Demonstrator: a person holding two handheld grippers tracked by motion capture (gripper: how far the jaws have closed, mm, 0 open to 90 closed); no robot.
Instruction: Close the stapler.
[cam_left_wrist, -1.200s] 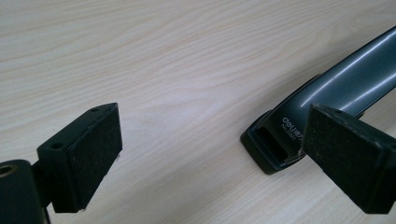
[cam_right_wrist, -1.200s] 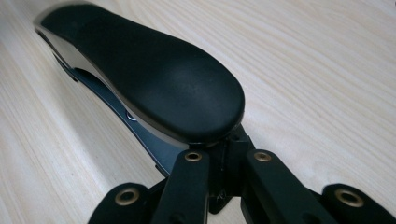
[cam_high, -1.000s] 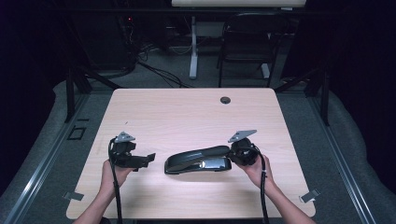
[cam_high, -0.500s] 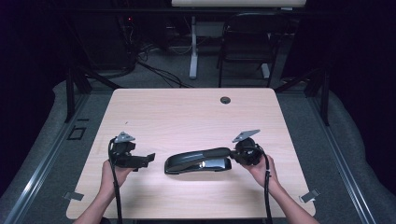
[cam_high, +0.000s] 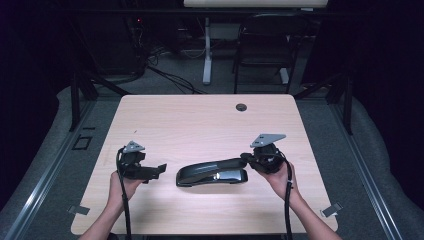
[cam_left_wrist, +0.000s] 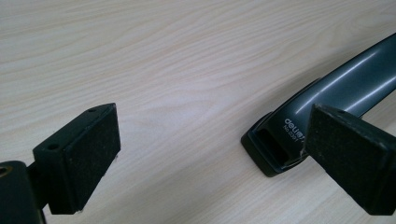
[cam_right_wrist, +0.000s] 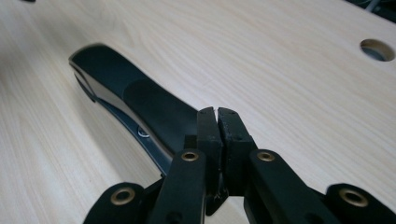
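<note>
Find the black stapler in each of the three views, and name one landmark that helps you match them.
High view: the stapler lies near the front middle of the table.
Left gripper view: its end with the white lettering sits at the right.
Right gripper view: it runs from upper left towards the shut right claw.
Shared landmark: the pale wood grain of the table.

Even light from above keeps the pale wooden counter bright; the room behind is dark, near black gripper pads blurred.
</note>
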